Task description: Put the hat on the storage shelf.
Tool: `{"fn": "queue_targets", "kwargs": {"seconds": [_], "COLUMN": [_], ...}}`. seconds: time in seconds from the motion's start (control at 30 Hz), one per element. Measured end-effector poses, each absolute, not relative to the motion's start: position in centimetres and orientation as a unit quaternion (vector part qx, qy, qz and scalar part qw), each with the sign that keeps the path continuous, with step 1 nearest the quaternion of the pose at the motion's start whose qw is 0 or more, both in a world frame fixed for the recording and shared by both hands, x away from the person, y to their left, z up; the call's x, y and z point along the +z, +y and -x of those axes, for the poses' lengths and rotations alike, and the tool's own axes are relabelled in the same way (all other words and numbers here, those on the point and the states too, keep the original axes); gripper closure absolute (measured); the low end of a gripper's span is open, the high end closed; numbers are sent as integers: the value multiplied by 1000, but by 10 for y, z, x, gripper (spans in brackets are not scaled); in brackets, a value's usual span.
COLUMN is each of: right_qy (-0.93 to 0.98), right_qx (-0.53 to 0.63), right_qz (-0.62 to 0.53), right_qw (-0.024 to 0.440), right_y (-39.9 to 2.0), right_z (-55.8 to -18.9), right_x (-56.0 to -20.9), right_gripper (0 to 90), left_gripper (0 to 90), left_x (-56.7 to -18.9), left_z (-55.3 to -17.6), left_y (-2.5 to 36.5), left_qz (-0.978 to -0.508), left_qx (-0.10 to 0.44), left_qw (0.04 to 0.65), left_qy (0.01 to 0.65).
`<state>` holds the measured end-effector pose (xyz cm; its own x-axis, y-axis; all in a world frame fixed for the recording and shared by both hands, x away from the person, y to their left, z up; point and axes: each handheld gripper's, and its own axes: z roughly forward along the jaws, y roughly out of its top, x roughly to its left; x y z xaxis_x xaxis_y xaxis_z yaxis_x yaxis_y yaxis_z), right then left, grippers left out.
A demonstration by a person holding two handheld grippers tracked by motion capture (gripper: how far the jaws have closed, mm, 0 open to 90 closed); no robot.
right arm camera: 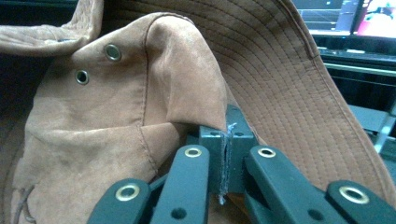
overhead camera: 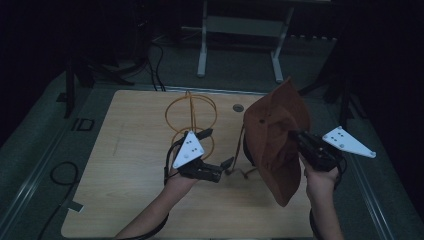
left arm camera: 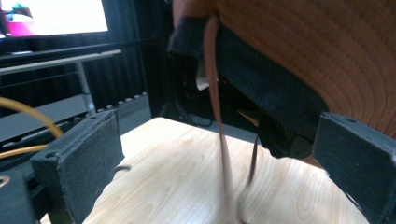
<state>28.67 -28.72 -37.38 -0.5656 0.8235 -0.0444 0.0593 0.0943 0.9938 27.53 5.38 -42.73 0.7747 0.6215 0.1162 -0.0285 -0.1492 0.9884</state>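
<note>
The hat (right arm camera: 107, 116) looks like soft, matt suede-like cloth — brown, napped, with rows of stitching ribbing its brim and small shiny metal eyelets in the crown. Its chin cord (left arm camera: 219, 116) appears smooth, like leather. The table (overhead camera: 135, 200) is pale wood, smooth with a faint sheen. The right gripper (right arm camera: 226, 154) has matt dark plastic links with brass-coloured rivets — the wire stand (overhead camera: 191, 117) is thin and orange.

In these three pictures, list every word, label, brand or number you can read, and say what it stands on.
No text can be read anywhere.
The brown hat bears metal eyelets and stitching, no label.
The bright screen behind the table shows coloured shapes, too blurred to read.
The dark mark on the floor left of the table is too dim to read.
</note>
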Motion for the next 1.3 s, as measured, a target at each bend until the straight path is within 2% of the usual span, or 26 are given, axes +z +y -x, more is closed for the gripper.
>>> {"fn": "queue_targets", "kwargs": {"seconds": [0.13, 0.2, 0.53, 1.0, 1.3], "right_qy": [668, 669, 662, 672, 680], "right_qx": [580, 581, 585, 578, 579], "right_qz": [-326, -324, -312, -280, -269], "right_qw": [332, 333, 350, 370, 361], "right_y": [-283, -281, -267, -222, -186], "right_z": [-291, -294, -311, -336, -357], "right_x": [-371, -368, -335, -288, -270], "right_gripper": [889, 889, 889, 889, 888], "left_gripper": [23, 23, 24, 24, 24], "left_x": [-436, -441, -475, -518, -543], "left_z": [-269, -269, -266, -250, -234], "left_y": [66, 75, 119, 174, 207], "left_qz": [-722, -726, -716, -716, -706], "left_qx": [289, 285, 315, 311, 319], "left_qw": [591, 585, 557, 539, 524], "left_qy": [213, 223, 279, 316, 354]}}
